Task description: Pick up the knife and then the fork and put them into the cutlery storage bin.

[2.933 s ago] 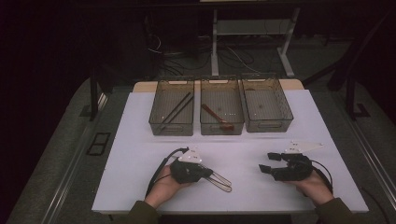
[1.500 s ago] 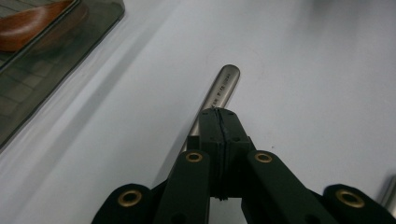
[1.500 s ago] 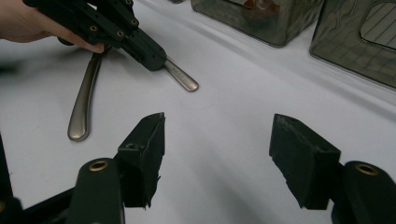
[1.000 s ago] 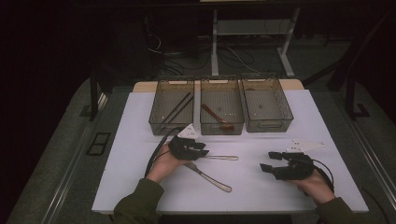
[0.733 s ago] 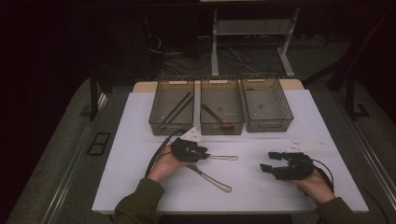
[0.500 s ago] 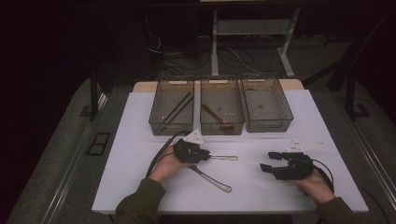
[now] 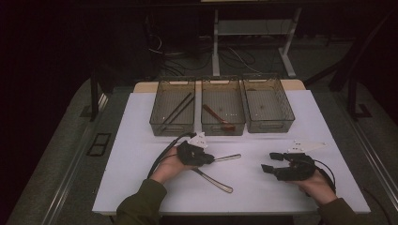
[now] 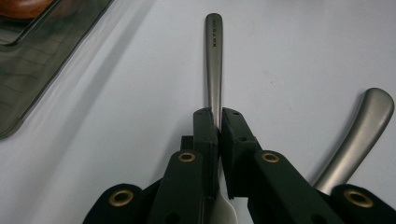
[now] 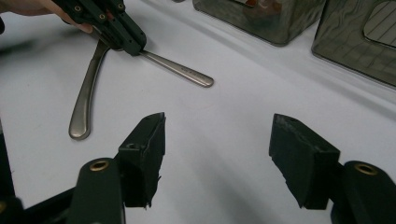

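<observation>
My left gripper (image 7: pixel 212 159) (image 8: pixel 219 120) is shut on the handle of a metal utensil (image 7: pixel 227 157) (image 8: pixel 214 60) (image 9: pixel 180 71) on the white table (image 7: pixel 141 140). The handle points right, toward the table's middle, and its head is hidden under the jaws. A second metal utensil (image 7: pixel 216 181) (image 8: pixel 357 137) (image 9: pixel 85 105) lies loose just in front of it, handle toward the near edge. At the right, my right gripper (image 7: pixel 267 165) (image 9: pixel 219 156) stands open above bare table with nothing between its fingers.
Three clear bins stand in a row at the back: the left one (image 7: pixel 172 107) holds dark chopsticks, the middle one (image 7: pixel 222 105) a brown wooden utensil (image 7: pixel 218 118), and the right one (image 7: pixel 267 102) looks empty. A grey plate (image 7: pixel 306 146) lies behind the right gripper.
The left gripper moved from the near utensil back to the far one and closed on its handle, then shifted slightly right. The right gripper has stayed still and open.
</observation>
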`<action>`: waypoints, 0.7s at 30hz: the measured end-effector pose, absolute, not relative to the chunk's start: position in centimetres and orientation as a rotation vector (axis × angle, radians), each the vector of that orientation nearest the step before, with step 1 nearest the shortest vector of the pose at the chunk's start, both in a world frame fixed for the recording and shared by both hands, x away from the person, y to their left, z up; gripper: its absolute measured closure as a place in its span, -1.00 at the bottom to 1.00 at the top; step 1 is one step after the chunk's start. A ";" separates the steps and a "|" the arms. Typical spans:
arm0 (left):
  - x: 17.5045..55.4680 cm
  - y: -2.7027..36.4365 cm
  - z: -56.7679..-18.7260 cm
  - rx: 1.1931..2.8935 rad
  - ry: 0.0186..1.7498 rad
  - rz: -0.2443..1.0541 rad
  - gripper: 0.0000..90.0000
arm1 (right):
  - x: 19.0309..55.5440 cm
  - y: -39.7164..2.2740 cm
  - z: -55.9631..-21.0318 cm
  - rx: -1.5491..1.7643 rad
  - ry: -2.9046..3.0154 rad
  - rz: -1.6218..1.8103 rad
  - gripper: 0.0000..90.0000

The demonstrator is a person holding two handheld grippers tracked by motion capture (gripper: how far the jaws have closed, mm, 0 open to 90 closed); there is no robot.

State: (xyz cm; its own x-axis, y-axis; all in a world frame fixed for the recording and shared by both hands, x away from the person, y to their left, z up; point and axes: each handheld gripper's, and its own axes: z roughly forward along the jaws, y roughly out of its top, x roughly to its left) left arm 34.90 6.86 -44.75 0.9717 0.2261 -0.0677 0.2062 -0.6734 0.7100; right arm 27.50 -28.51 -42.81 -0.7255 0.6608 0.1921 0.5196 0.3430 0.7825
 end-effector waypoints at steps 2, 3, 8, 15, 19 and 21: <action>34.9 6.9 -44.5 2.320 0.290 0.044 0.88 | 27.5 -28.5 -42.8 1.080 2.440 1.332 -0.21; 34.9 6.9 -44.3 2.313 0.294 0.038 0.88 | 27.5 -28.5 -42.8 1.079 2.441 1.332 -0.21; 34.7 6.9 -43.6 2.302 0.261 0.052 0.88 | 27.6 -28.5 -42.7 1.065 2.458 1.340 -0.22; 34.1 6.9 -42.6 2.281 0.214 0.048 0.88 | 28.1 -28.2 -42.1 0.987 2.541 1.356 -0.28; 33.6 6.7 -42.1 2.272 0.184 0.045 0.88 | 29.1 -27.9 -41.3 0.935 2.570 1.368 -0.25; 33.4 6.6 -41.8 2.262 0.175 0.043 0.88 | 29.7 -27.7 -40.9 0.913 2.587 1.372 -0.25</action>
